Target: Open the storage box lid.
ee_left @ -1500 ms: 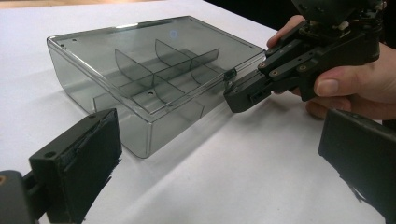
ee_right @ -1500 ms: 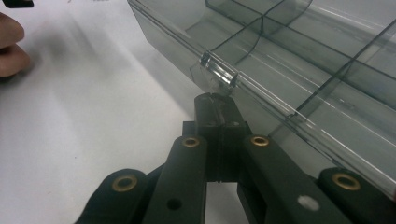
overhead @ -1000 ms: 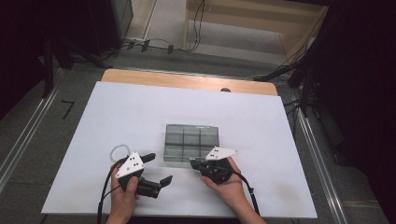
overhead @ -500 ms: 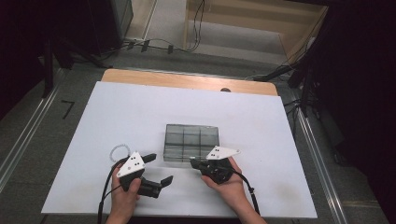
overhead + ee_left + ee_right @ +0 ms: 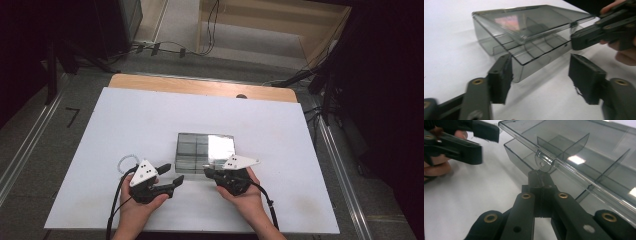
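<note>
Clear smoky plastic compartment box (image 5: 206, 152) sits on the white table (image 5: 125, 120), just ahead of both grippers, near the person's edge. Right gripper (image 5: 209, 171) has its jaws fully closed, tips pinched together right under the small latch tab (image 5: 543, 162) on the front rim of the lid (image 5: 584, 150); the tab sits at the jaw tips, touching or nearly so, can't tell if it's actually clamped between them. Lid is raised off the base at the front edge, tilted up, with a gap showing between lid and base in both gripper views. Dividers (image 5: 564, 145) are visible through the clear plastic; the compartments look empty as far as can be seen. Left gripper (image 5: 170, 174) sits just left of the right one, aimed at the near left corner of the box (image 5: 524, 42); its jaws have just been closing and now stand part-way apart with nothing between them, and the box corner lies just beyond the left jaw pad, not touched. In the left gripper view the right gripper (image 5: 576, 41) comes in from the right side at the box's front edge, with a hand (image 5: 624, 53) behind it. Each gripper carries a grey three-cornered plate (image 5: 242, 161), with cables trailing back toward the person. Left hand (image 5: 137, 207) and right hand (image 5: 245, 192) rest low over the table.
</note>
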`<action>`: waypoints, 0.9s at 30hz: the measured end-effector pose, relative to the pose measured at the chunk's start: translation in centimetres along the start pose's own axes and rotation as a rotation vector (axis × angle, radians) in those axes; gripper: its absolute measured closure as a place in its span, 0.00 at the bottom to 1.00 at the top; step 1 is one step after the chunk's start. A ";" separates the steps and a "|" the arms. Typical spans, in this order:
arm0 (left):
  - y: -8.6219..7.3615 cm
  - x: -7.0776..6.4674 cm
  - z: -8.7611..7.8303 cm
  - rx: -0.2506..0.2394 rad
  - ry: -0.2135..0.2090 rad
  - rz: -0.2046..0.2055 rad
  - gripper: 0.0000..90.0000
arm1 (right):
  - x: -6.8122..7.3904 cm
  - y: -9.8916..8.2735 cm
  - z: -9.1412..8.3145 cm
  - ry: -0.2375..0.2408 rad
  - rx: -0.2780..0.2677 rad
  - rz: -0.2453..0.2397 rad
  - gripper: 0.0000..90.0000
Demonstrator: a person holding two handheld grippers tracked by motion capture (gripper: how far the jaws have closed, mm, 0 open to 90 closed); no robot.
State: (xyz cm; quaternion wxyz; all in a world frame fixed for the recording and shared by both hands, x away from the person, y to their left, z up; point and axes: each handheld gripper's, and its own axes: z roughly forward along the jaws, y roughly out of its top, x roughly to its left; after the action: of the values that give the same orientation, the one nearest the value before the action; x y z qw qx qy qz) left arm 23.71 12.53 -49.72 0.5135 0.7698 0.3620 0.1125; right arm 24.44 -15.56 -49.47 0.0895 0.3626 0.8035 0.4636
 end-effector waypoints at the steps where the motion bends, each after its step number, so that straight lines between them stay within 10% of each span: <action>1: 0.1 0.1 0.0 -0.002 -0.005 -0.007 0.51 | 0.0 0.1 -0.1 -0.002 -0.002 0.001 0.98; 15: 2.1 0.9 0.8 0.034 -0.045 0.019 0.99 | 0.2 1.2 -0.6 -0.014 -0.025 0.006 0.98; 27: 4.1 1.4 1.4 0.014 -0.051 0.019 1.00 | -0.1 2.7 -1.0 -0.010 -0.048 -0.002 0.98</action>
State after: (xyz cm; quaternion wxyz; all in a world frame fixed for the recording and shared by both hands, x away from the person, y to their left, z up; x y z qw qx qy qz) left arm 27.31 11.60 -47.01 0.5161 0.7794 0.3424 0.0951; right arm 25.39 -15.53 -46.75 0.1025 0.3619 0.7920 0.4808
